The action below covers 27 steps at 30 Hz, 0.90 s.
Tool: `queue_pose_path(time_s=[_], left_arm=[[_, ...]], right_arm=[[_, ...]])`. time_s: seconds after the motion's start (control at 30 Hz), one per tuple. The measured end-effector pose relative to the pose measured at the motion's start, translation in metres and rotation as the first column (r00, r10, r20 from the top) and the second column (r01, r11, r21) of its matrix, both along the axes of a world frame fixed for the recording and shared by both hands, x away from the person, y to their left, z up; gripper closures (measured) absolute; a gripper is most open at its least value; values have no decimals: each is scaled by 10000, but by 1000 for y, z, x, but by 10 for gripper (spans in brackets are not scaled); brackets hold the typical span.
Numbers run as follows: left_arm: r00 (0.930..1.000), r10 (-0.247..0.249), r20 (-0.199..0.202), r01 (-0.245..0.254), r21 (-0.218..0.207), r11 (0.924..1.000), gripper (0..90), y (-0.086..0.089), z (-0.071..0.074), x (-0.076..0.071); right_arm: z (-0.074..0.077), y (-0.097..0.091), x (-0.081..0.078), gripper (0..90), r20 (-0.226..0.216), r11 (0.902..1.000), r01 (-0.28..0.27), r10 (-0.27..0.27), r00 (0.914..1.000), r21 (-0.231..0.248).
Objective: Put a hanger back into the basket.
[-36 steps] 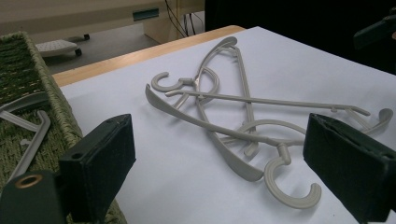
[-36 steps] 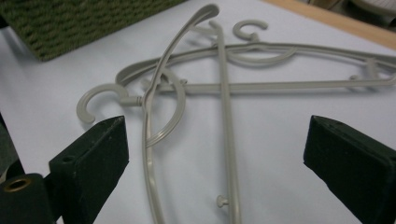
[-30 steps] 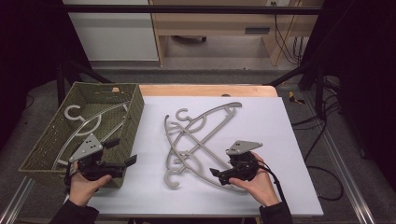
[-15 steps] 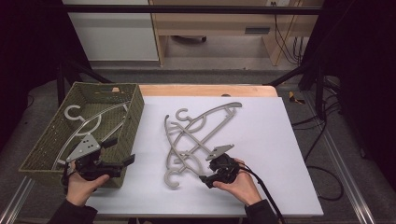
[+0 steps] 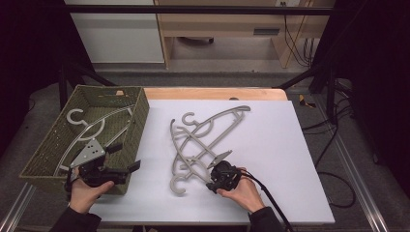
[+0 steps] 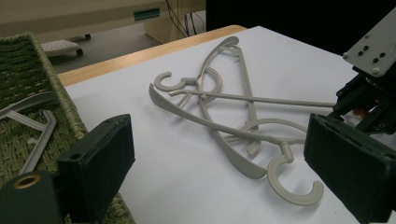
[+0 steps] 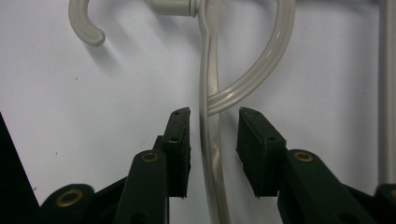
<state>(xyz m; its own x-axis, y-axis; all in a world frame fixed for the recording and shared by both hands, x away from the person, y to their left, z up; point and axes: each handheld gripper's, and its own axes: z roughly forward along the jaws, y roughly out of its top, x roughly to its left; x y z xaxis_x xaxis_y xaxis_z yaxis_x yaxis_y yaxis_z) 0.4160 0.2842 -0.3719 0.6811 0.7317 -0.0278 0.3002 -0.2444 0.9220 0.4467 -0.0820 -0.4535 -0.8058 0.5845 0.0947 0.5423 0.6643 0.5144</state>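
High view: a white table top (image 5: 270, 159) on a wood-edged bench, dark room with cables behind; the right gripper (image 5: 214, 180) sits at the grey hangers (image 5: 203, 140) beside the woven basket (image 5: 138, 121).

Left gripper view: the left gripper (image 6: 219, 163) gapes empty.

Right gripper view: jaws have just been closing around a hanger arm (pads not yet pressing).

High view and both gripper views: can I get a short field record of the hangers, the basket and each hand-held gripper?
hangers on table: two grey hangers lying crossed on the white sheet
basket: green woven basket at the left edge, one grey hanger inside
right hand-held gripper: jaws have just been closing, straddling a hanger arm, pads not yet pressing
left hand-held gripper: open, nothing between the jaws, by the basket
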Motion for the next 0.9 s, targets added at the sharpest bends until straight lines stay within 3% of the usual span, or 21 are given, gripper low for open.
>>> queue_pose_path(time_s=[0.37, 0.73, 0.9], left_arm=[[10000, -21, -44, 21, 28, 10000, 84, 0, -1, 1], [10000, -45, -3, 45, 80, 10000, 85, 0, 0, 1], [10000, -59, 21, 59, 135, 9999, 86, 0, 0, 0]], right_arm=[[-4, 2, 2, 801, -295, 9996, -101, 94, 9995, -249], [-1, -2, 3, 815, -316, 9984, -462, 451, 9985, -339], [7, -9, 1, 818, -294, 9980, -629, 627, 9976, -60]])
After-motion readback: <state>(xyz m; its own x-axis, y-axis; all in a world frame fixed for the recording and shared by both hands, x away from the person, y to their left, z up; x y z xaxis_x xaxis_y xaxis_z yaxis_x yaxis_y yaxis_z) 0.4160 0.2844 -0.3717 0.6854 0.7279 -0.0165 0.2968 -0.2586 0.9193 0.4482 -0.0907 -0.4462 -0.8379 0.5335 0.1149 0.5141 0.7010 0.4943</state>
